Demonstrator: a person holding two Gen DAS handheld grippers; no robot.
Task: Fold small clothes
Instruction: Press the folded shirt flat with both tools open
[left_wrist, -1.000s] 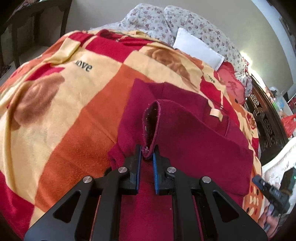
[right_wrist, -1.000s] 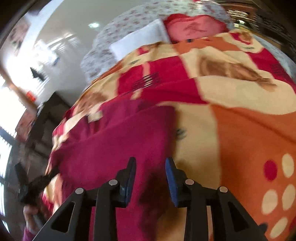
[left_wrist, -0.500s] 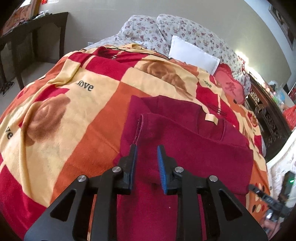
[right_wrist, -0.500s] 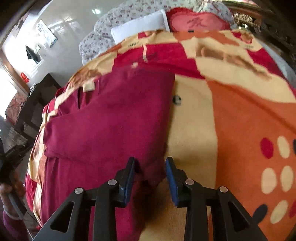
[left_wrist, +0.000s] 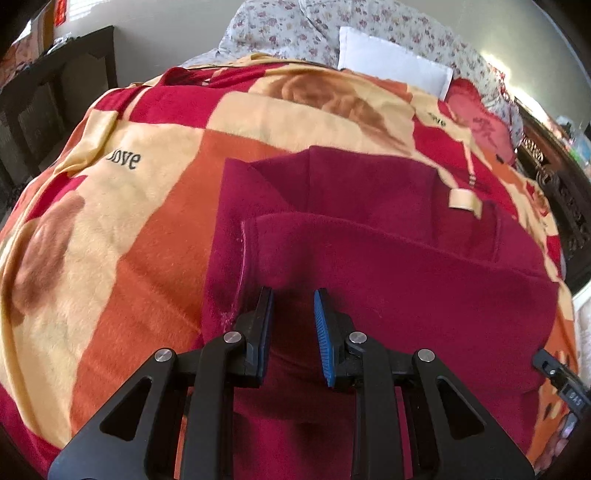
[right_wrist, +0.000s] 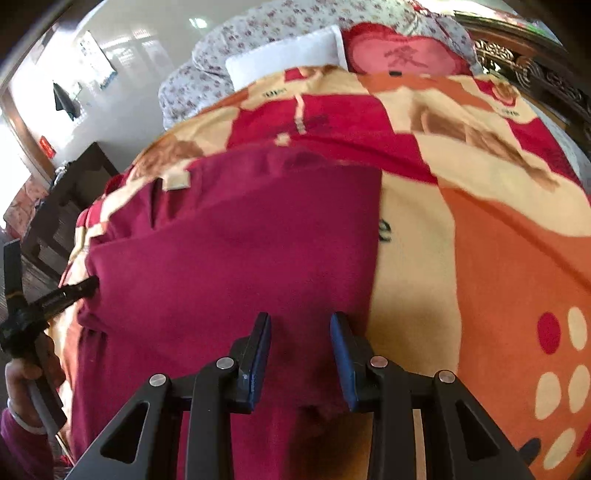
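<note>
**Both claws parted over a half-folded maroon top**

The maroon top (left_wrist: 388, 258) lies flat on the blanket (left_wrist: 147, 229) that covers the bed, nearer the foot edge than the pillows (left_wrist: 395, 62), with its collar and cream neck label (left_wrist: 463, 199) turned toward the pillow end. One flap is already laid across the body, its hemmed edge (left_wrist: 243, 258) running from the foot end toward the pillows along the garment's left side.

The left gripper (left_wrist: 292, 325) has just been opening; its blue pads stand apart and nothing is pinched between them, only the cloth lying flat beneath. That hemmed edge sits just to the left of its left finger. The right gripper (right_wrist: 300, 350) also has its jaws apart, hovering at the garment's right edge where maroon meets the cream blanket square; cloth shows between and under the fingers, but the pads do not appear to press on it.

The top's long axis runs away from both claws, foot edge to pillows, so the unfolded near part lies directly under and behind them. Judging by this, the next fold would take the near hem up toward the collar, each claw gripping its own side corner; the left sits closer to a free edge.

No containers are in sight
</note>
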